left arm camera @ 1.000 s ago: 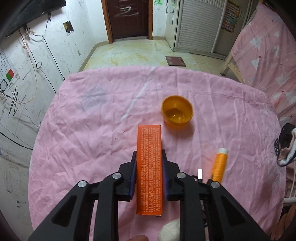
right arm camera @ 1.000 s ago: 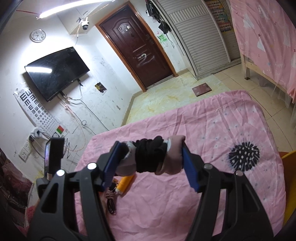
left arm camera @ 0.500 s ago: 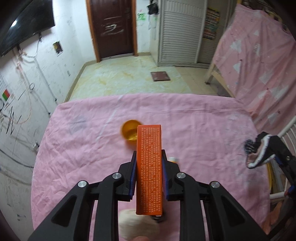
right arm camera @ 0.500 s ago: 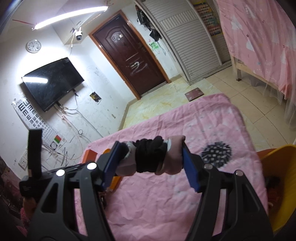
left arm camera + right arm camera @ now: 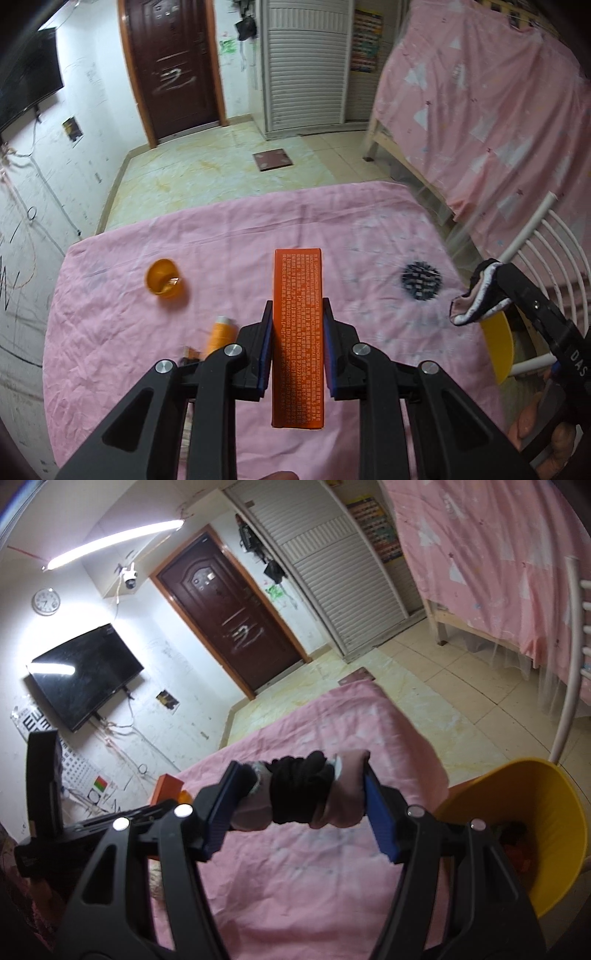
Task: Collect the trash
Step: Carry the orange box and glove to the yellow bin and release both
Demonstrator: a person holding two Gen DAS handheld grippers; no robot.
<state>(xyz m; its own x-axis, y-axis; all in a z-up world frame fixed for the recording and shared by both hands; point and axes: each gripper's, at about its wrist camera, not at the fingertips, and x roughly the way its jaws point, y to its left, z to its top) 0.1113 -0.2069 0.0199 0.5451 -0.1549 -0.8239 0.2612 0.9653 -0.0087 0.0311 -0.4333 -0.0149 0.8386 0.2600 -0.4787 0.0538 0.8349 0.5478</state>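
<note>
My left gripper is shut on a long orange box and holds it above the pink-covered table. My right gripper is shut on a rolled pink and black sock, held over the table's right edge beside a yellow bin. In the left wrist view the right gripper with the sock is at the far right above the bin's rim. The orange box also shows in the right wrist view.
An orange cup, an orange tube with a white cap and a black-and-white spiky ball lie on the table. A white chair frame stands at the right. The bin holds some dark trash.
Both grippers have swung to the right with their loads. The yellow bin has come much closer in the right wrist view; the cup has shifted left in the left wrist view.
</note>
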